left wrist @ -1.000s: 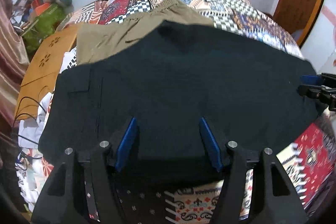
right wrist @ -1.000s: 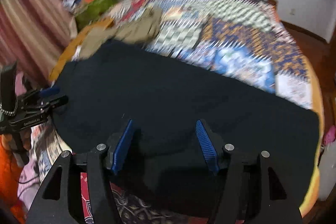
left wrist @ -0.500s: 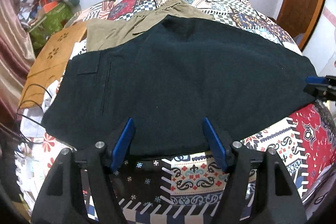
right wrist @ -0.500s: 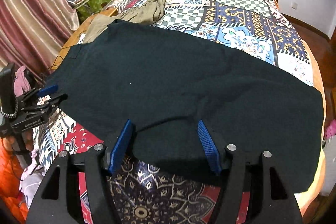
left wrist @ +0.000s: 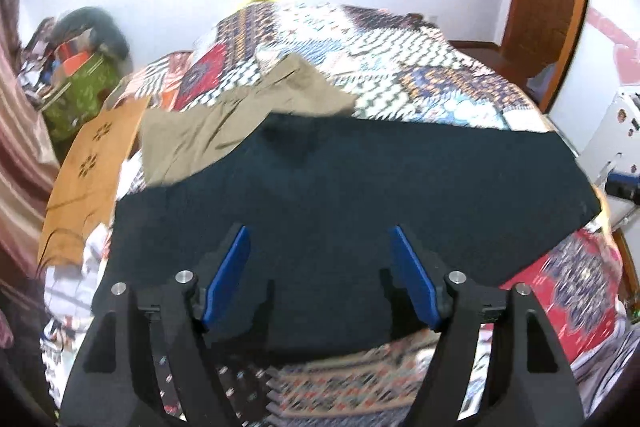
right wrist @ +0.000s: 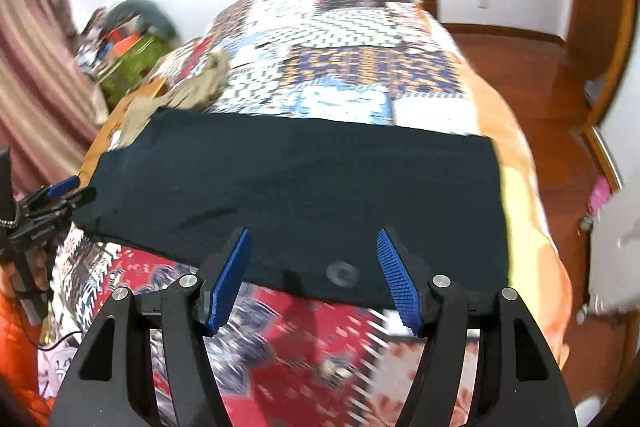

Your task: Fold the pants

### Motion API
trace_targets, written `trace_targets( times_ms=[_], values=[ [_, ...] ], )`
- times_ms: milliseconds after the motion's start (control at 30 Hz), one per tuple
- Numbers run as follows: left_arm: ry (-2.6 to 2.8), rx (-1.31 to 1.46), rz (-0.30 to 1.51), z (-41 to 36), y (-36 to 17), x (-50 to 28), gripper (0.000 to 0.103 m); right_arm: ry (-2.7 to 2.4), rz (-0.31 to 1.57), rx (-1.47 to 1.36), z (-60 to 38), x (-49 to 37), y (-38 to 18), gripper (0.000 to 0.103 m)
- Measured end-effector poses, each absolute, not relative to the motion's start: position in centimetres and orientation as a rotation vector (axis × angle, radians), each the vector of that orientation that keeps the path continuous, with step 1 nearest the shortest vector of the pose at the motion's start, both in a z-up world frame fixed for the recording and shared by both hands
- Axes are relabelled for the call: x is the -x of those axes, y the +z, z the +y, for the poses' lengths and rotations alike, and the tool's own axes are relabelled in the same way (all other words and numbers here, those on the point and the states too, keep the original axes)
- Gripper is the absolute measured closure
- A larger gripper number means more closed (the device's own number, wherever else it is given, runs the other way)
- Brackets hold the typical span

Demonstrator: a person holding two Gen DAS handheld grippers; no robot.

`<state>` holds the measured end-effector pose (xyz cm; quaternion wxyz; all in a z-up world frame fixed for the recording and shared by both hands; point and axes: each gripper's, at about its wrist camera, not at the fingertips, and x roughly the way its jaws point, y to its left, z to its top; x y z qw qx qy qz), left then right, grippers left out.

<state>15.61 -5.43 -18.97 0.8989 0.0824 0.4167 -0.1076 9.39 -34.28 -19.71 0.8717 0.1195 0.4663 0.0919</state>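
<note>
Dark navy pants (left wrist: 360, 187) lie flat across the patchwork bed, folded into a wide band; they also show in the right wrist view (right wrist: 304, 187). My left gripper (left wrist: 320, 267) is open and empty above the pants' near edge at the left end. My right gripper (right wrist: 314, 267) is open and empty above the near edge towards the right end, over a round grey mark on the cloth. The left gripper shows at the left edge of the right wrist view (right wrist: 60, 195), and the right gripper at the right edge of the left wrist view (left wrist: 622, 187).
Olive-khaki pants (left wrist: 240, 119) lie crumpled behind the dark pants, partly under them. An orange-brown cloth (left wrist: 88, 179) lies at the bed's left side. A green bag and clutter (left wrist: 80, 83) stand by the striped curtain. A wooden door (left wrist: 548, 7) and wood floor (right wrist: 560, 131) are to the right.
Both grippers have pulled back and tilted up from the pants' near edge, staying open. The pants lie still on the bed.
</note>
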Motion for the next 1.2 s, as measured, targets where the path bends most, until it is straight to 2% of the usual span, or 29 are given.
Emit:
trace_targets(
  times_ms=[233,467,600,767,1133,1200],
  values=[
    [-0.315,-0.230,0.893,-10.9,-19.6,-17.4,0.028,0.117,1.011,-0.347,-37.8,-6.7,-21.7,0.041],
    [-0.376,-0.320,0.971,-15.3,-22.5,-17.5,0.028,0.105,1.039,-0.553,-40.6,-5.6,-24.8,0.041],
    [-0.379,-0.342,0.990,-16.4,-23.5,-17.5,0.028,0.114,1.044,-0.629,-41.4,-6.1,-26.4,0.041],
    [-0.361,-0.343,0.988,-16.8,-23.7,-17.8,0.020,0.134,1.048,-0.683,-41.9,-7.0,-27.6,0.041],
    [-0.359,-0.349,0.987,-17.4,-24.1,-18.2,0.018,0.132,0.938,-0.802,-43.7,-6.7,-28.3,0.041],
    [-0.359,-0.342,0.988,-17.3,-24.2,-18.3,0.018,0.112,0.918,-0.783,-43.8,-6.8,-28.0,0.047]
  ],
)
